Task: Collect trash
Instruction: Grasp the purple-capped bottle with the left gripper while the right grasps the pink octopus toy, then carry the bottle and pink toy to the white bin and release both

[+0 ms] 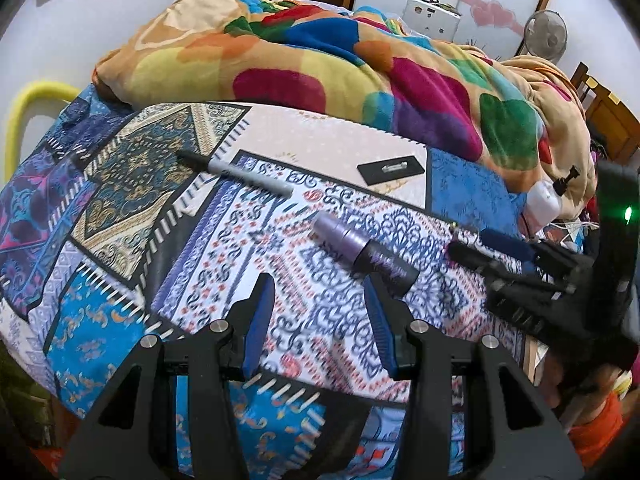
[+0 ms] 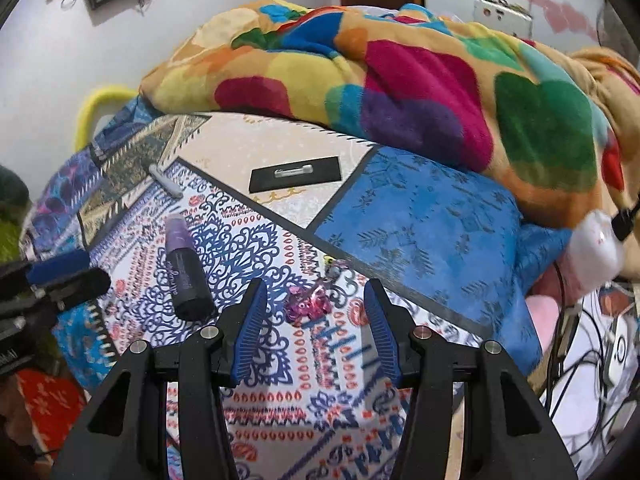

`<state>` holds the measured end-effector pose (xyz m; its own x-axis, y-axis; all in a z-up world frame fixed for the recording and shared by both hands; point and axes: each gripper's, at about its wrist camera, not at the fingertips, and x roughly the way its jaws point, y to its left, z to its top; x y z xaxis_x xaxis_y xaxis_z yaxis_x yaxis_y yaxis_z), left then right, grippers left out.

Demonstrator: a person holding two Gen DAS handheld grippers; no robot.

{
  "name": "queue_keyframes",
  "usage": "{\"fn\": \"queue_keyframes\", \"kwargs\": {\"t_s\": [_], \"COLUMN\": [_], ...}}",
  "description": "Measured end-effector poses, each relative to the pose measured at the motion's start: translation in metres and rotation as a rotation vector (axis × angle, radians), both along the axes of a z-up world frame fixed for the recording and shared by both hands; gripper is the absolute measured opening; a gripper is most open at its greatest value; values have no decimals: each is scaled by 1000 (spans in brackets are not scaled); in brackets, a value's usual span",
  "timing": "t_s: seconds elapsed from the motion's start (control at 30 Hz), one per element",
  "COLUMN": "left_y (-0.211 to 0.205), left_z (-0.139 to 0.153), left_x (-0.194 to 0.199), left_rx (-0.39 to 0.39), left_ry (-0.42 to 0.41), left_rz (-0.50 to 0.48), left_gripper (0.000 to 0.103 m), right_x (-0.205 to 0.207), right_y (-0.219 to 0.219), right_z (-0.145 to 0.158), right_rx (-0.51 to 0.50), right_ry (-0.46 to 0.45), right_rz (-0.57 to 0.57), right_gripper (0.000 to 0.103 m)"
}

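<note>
On the patterned bedspread (image 2: 256, 248) lies a small crumpled pink-purple wrapper (image 2: 308, 304). It shows in the gap between the blue pads of my right gripper (image 2: 315, 285), which is open and does not touch it. A purple-and-black tube (image 1: 364, 250) lies just beyond the right fingertip of my left gripper (image 1: 317, 280), which is open with nothing between its pads. In the right wrist view the tube (image 2: 186, 268) sits left of my fingers. A grey marker pen (image 1: 236, 174) and a black card with a metal clip (image 1: 390, 169) lie farther back.
A bunched multicoloured blanket (image 1: 320, 64) covers the back of the bed. A white adapter (image 2: 596, 248) and a tangle of cables (image 2: 592, 360) sit at the right edge. A yellow bed rail (image 1: 24, 112) stands at the left, with a fan (image 1: 546, 36) and wooden furniture (image 1: 608, 120) behind.
</note>
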<state>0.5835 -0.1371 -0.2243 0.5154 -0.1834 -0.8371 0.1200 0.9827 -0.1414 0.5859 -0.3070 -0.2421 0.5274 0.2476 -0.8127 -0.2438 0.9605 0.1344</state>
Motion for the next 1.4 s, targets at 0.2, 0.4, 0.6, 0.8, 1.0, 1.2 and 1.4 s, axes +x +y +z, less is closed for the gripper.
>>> {"fn": "queue_keyframes", "kwargs": {"t_s": [0.2, 0.4, 0.6, 0.8, 1.0, 1.2, 1.4], "left_y": [-16, -33, -48, -50, -50, -43, -30], "left_z": [-5, -16, -34, -41, -37, -19, 7], "left_x": [15, 26, 35, 31, 22, 2, -23], "left_rx": [-13, -32, -6, 3, 29, 36, 13], "left_ry": [25, 62, 84, 73, 59, 17, -21], "left_rz": [-8, -5, 51, 74, 23, 1, -6], "left_gripper": [46, 46, 46, 46, 25, 25, 25], "right_x": [-6, -9, -16, -18, -22, -31, -44], "right_y": [11, -3, -20, -22, -17, -11, -1], "right_z": [-9, -6, 5, 11, 20, 36, 57], "right_rx": [-96, -70, -37, -31, -22, -27, -37], "right_ry": [-52, -66, -78, -84, -98, -120, -151], "right_rz": [57, 51, 22, 16, 17, 31, 48], "right_gripper": [25, 25, 25, 25, 25, 25, 25]}}
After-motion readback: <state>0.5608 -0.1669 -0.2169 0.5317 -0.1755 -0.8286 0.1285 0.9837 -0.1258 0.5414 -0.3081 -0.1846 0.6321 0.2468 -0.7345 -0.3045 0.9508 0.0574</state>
